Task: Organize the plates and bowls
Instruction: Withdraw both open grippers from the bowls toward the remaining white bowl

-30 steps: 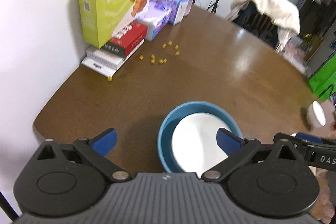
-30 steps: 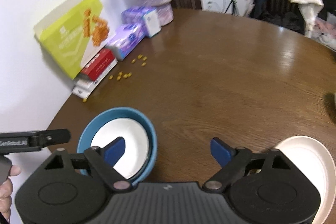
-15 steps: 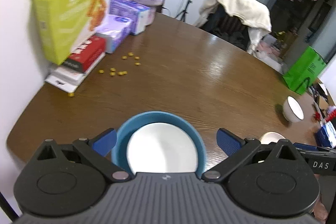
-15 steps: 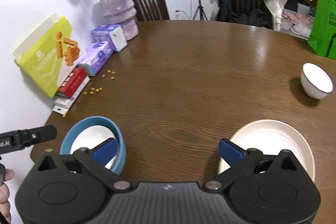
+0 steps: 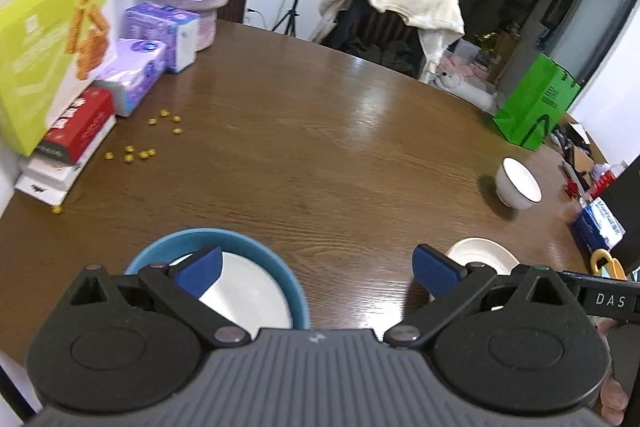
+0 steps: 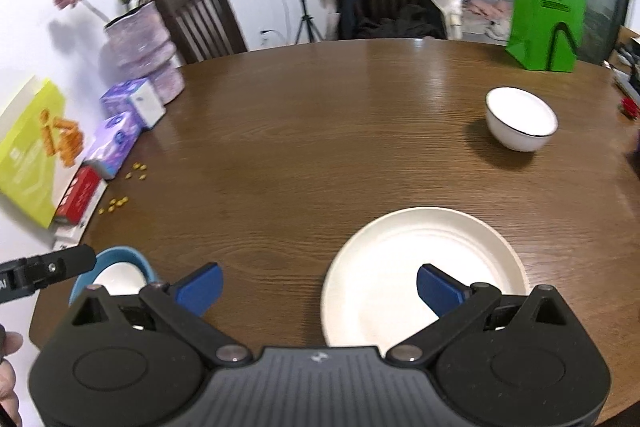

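Note:
A blue bowl with a white inside (image 5: 256, 259) (image 6: 132, 259) sits near the table's front left edge. My left gripper (image 5: 316, 271) hangs open above and just right of it, its left pad over the bowl, nothing held. A cream plate (image 6: 420, 267) (image 5: 480, 251) lies to the right. My right gripper (image 6: 318, 287) stands open over the plate's left rim, its right pad above the plate, empty. A small white bowl with a dark rim (image 6: 520, 123) (image 5: 518, 183) stands farther back on the right.
Along the left wall stand a yellow-green box (image 5: 48, 59), a red box on books (image 5: 76, 131), purple tissue packs (image 5: 148, 67) and a vase (image 6: 140, 43). Yellow bits (image 5: 144, 151) lie scattered beside them. A green bag (image 6: 548, 15) stands at the far right; chairs beyond the table.
Both grippers have swung to the right away from the blue bowl. The plate and the white bowl have come into view. The right jaws stand a little wider than a second ago.

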The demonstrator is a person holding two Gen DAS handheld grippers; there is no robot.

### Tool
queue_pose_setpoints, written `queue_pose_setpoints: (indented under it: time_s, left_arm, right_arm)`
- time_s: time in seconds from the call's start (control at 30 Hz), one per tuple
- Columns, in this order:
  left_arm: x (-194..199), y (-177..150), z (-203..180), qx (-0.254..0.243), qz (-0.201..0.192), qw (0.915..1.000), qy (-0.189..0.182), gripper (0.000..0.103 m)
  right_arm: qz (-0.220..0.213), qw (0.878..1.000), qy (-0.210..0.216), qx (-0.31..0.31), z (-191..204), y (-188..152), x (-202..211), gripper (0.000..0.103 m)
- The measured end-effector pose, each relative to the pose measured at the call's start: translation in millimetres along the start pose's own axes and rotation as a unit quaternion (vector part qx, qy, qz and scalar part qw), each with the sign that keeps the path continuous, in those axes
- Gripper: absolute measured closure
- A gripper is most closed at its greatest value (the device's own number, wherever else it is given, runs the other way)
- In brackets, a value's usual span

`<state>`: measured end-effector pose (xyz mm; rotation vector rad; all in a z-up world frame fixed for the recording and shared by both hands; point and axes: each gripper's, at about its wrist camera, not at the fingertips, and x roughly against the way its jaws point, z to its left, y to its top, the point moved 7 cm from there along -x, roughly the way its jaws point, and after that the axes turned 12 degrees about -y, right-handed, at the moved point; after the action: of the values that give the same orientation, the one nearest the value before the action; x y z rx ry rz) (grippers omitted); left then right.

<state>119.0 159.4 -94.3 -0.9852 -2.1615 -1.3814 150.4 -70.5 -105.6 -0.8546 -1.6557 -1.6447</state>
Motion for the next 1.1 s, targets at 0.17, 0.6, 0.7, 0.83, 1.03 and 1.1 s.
queue_pose_setpoints:
  time_s: [0.17, 0.6, 0.7, 0.83, 1.03, 1.1]
  left_arm:
    - [-14.9, 1.8, -19.8, -0.012, 0.009, 0.9998, -0.013, 0.0]
    - [-52.3, 1.9, -69.6, -0.039, 0.031, 0.9982, -0.033, 0.0]
    - [-60.8, 1.9, -79.2, -0.041, 0.035, 0.998, -0.034, 0.0]
    - [-72.3, 3.7, -91.9, -0.045, 0.039, 0.9977, -0.032, 0.0]
    - [-89.5, 4.5, -111.0, -0.054, 0.046, 0.9972, -0.026, 0.0]
    - [-95.2, 5.4, -116.8, -0.057, 0.045, 0.9971, -0.021, 0.0]
  right_arm:
    - [-0.005, 1.0, -0.015, -0.01, -22.9, 4.0, 1.6, 0.0]
    - [-0.008, 0.999, -0.034, -0.039, -86.4, 10.9, 2.5, 0.0]
    - [-0.003, 0.998, -0.038, -0.048, -99.4, 11.6, -1.1, 0.0]
    - [0.005, 0.998, -0.043, -0.054, -116.6, 13.7, -7.2, 0.0]
    - [-0.003, 0.998, -0.047, -0.048, -139.1, 28.5, -14.6, 0.0]
    - [-0.004, 0.998, -0.048, -0.047, -146.6, 32.3, -17.1, 0.0]
